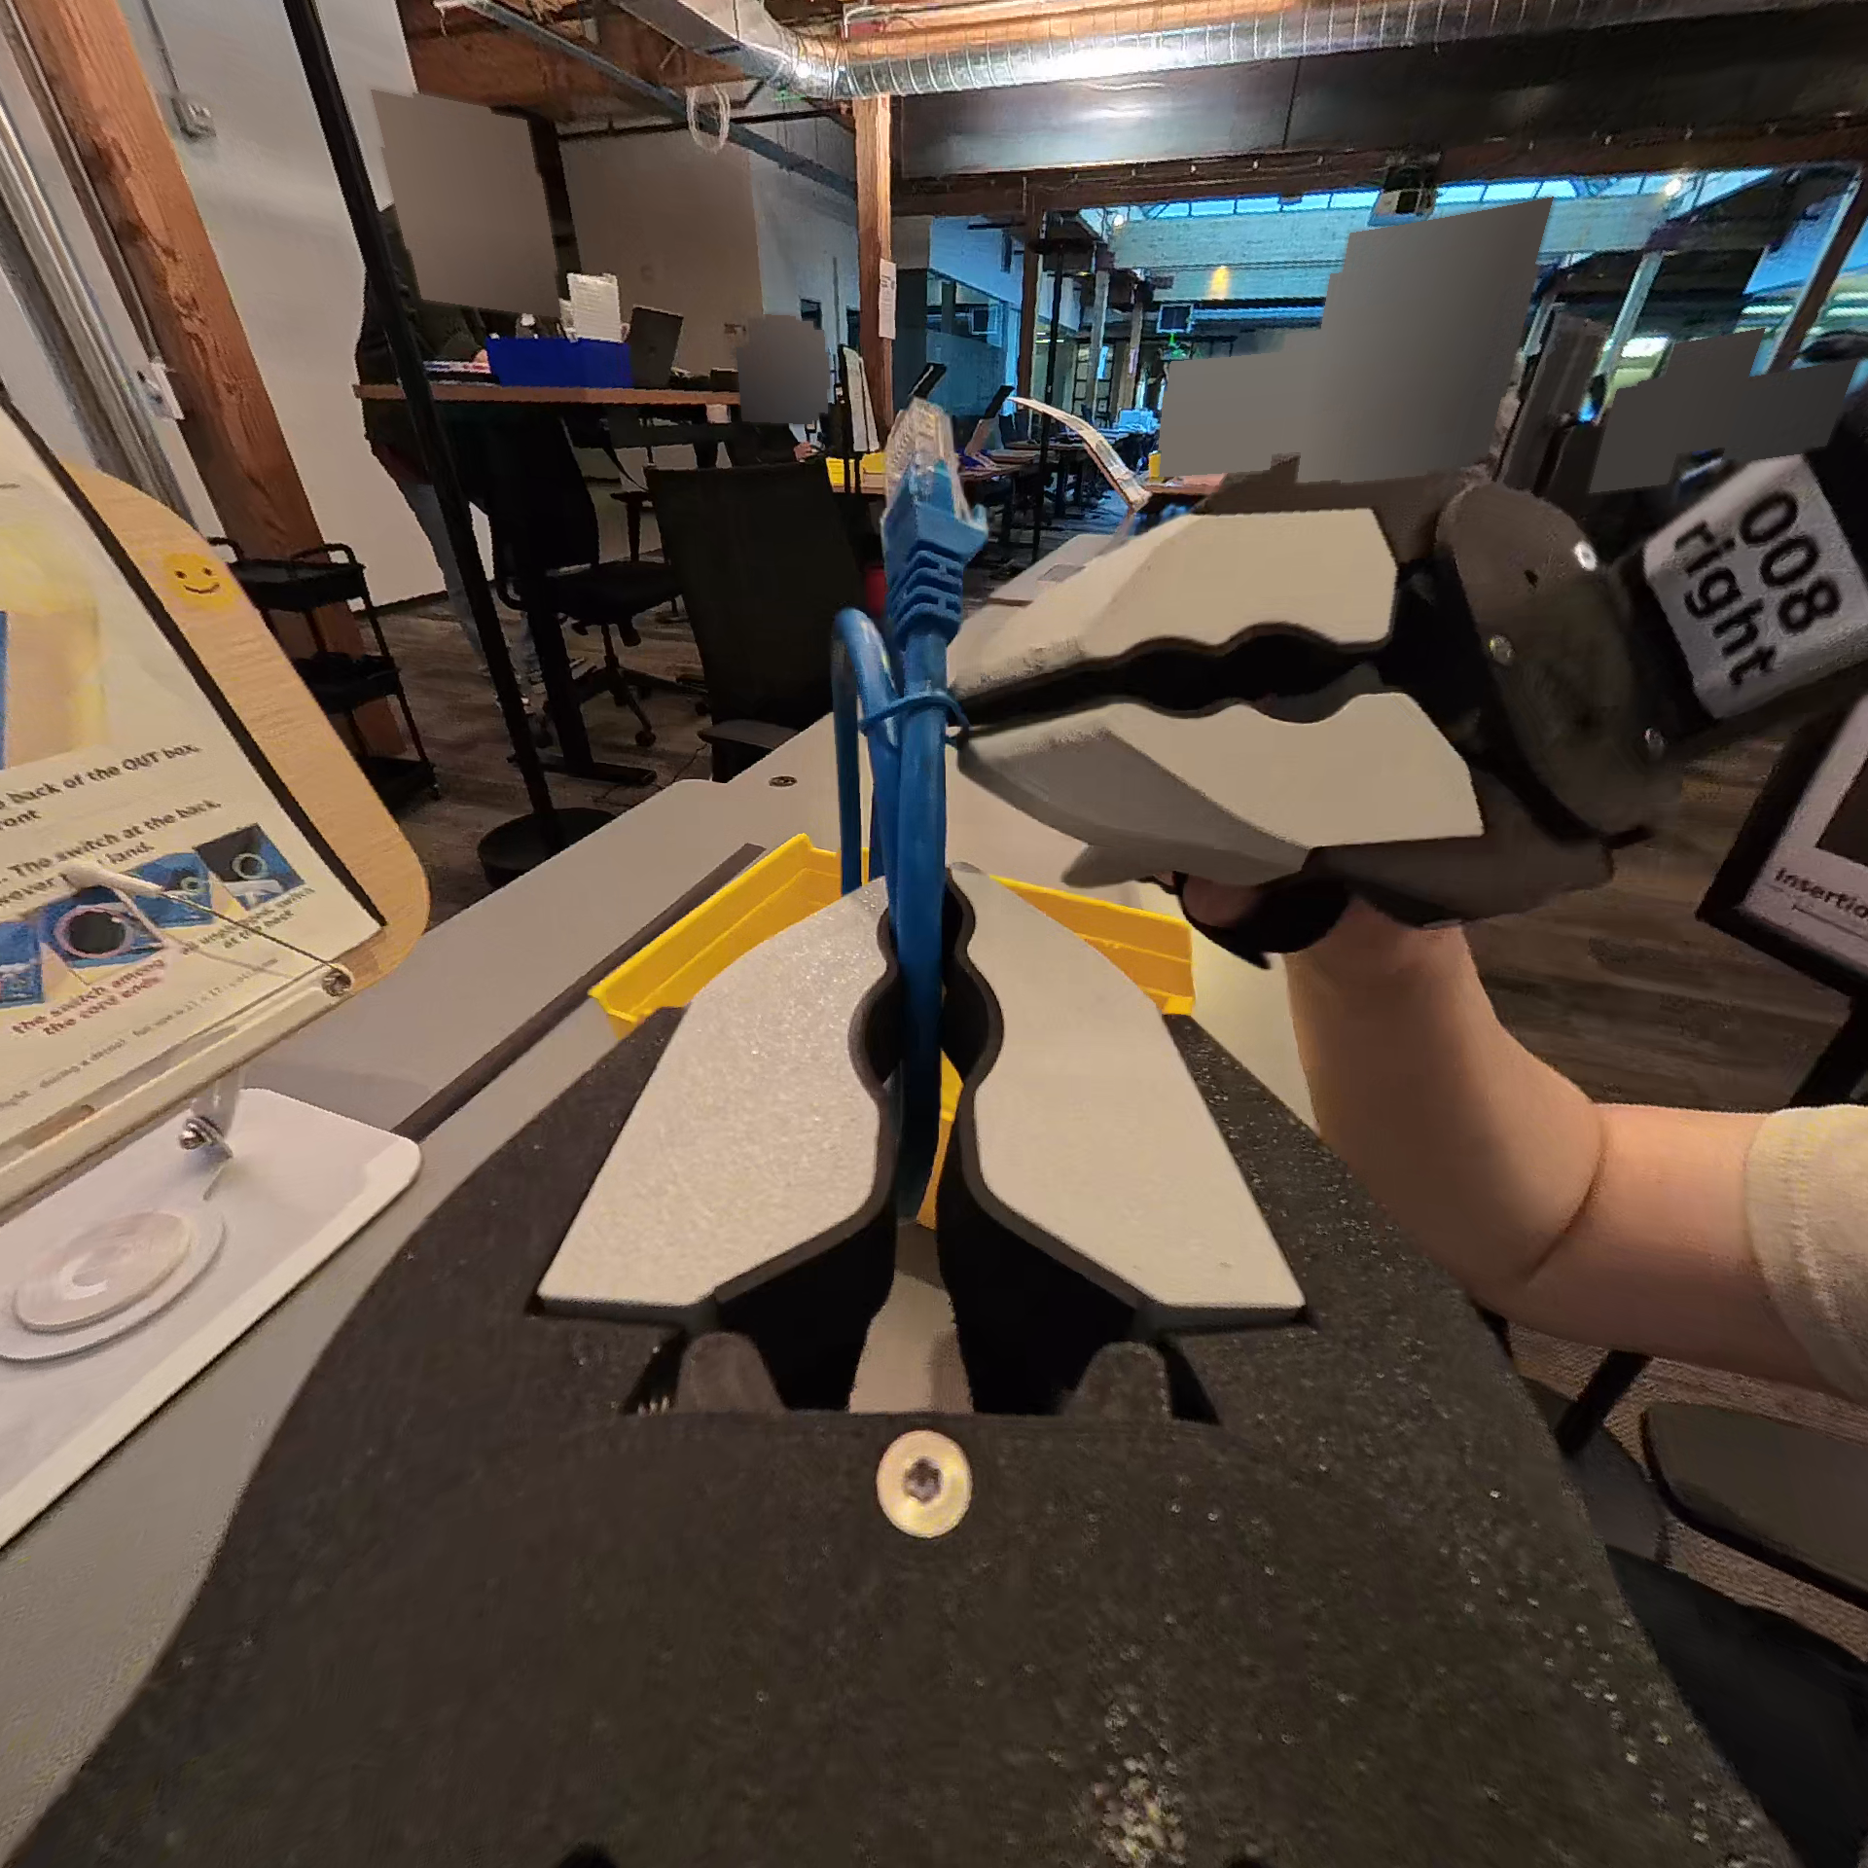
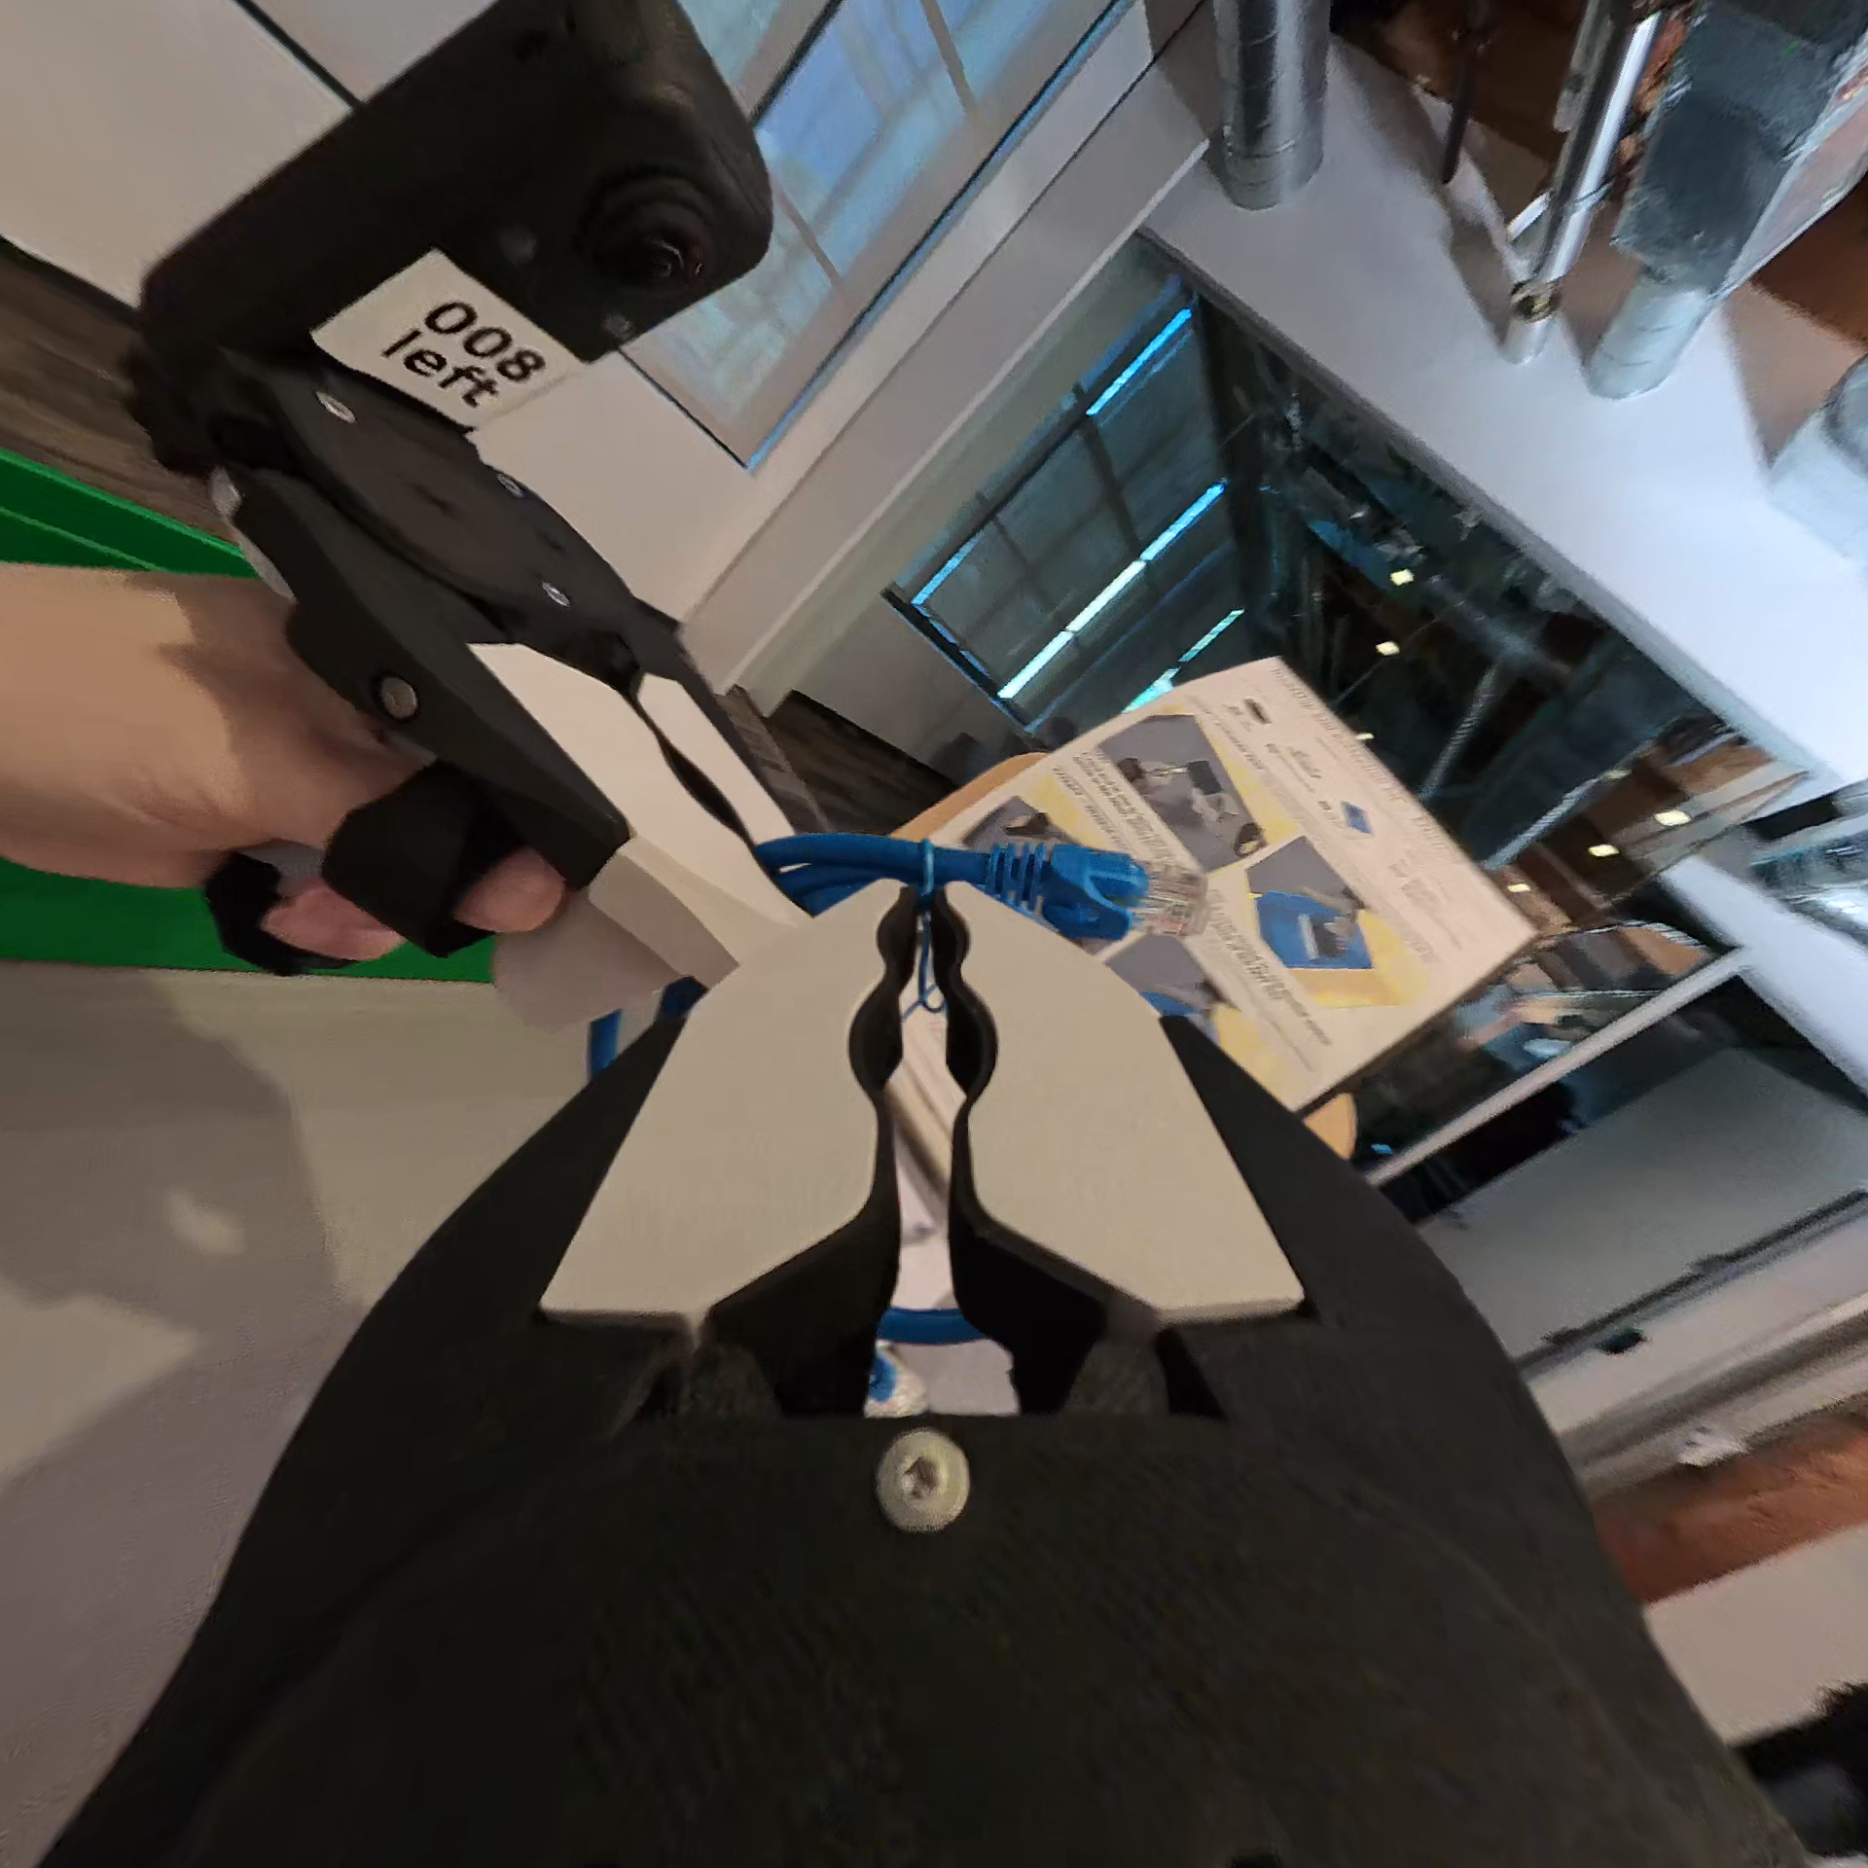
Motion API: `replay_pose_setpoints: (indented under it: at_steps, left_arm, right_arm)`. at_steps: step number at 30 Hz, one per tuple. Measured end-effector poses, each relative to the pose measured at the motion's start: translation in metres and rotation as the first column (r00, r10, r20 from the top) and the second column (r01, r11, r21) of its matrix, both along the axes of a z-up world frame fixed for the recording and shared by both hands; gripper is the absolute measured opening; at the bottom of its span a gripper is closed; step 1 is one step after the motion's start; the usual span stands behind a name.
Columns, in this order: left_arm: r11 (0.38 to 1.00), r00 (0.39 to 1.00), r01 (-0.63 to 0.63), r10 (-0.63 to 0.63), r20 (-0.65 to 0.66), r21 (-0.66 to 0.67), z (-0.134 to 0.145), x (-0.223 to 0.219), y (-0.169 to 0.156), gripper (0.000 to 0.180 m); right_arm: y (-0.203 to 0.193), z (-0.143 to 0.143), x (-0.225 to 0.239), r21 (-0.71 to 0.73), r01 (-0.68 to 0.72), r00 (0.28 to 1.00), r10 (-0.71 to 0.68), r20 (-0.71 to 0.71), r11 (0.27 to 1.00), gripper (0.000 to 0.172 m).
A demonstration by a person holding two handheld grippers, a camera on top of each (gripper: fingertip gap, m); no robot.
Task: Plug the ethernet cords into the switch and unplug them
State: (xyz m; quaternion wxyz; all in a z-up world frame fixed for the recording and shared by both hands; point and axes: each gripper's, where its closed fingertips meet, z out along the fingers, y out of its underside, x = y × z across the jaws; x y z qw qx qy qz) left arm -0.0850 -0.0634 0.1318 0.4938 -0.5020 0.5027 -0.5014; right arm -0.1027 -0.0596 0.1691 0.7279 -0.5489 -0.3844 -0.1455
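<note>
- Two grippers are seen above the yellow bin [image 1: 1102,925].
- Blue ethernet cord [image 1: 915,809] is clamped upright by the left gripper [image 1: 922,890].
- Its thin blue tie [image 2: 922,945] (wrapped round the bundle) is pinched by the right gripper [image 2: 920,915].

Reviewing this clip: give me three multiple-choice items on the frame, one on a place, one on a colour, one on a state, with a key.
1. What lies behind the left gripper on the table?
A. a yellow bin
B. a red bucket
C. a glass jar

2. Colour of the ethernet cord?
A. white
B. blue
C. orange

3. The cord's plug is
A. seated in a switch
B. free in the air
C. lying in the bin

Key: A, the yellow bin shows past the fingers; B, cord and boot are blue; B, the plug points up, unplugged.
</note>
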Motion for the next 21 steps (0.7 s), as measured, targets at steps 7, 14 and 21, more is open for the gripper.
replay_pose_setpoints:
  at_steps: [7, 14, 21]
  left_arm:
    - [1.000, 1.000, -0.024, 0.024, -0.013, -0.005, -0.004, 0.000, 0.007, 0.001]
    - [0.948, 0.964, -0.236, 0.257, -0.075, 0.211, -0.011, -0.005, 0.035, 0.001]
    - [0.963, 0.964, -0.235, 0.248, -0.092, 0.128, -0.018, -0.010, 0.056, 0.001]
  right_arm:
    - [0.004, -0.013, -0.012, -0.126, -0.069, 0.995, 0.060, -0.077, 0.990, 0.001]
    - [-0.011, -0.001, -0.013, -0.267, -0.514, 0.784, 0.320, -0.531, 0.815, 0.001]
    - [-0.024, 0.022, 0.019, -0.198, -0.609, 0.662, 0.355, -0.660, 0.768, 0.001]
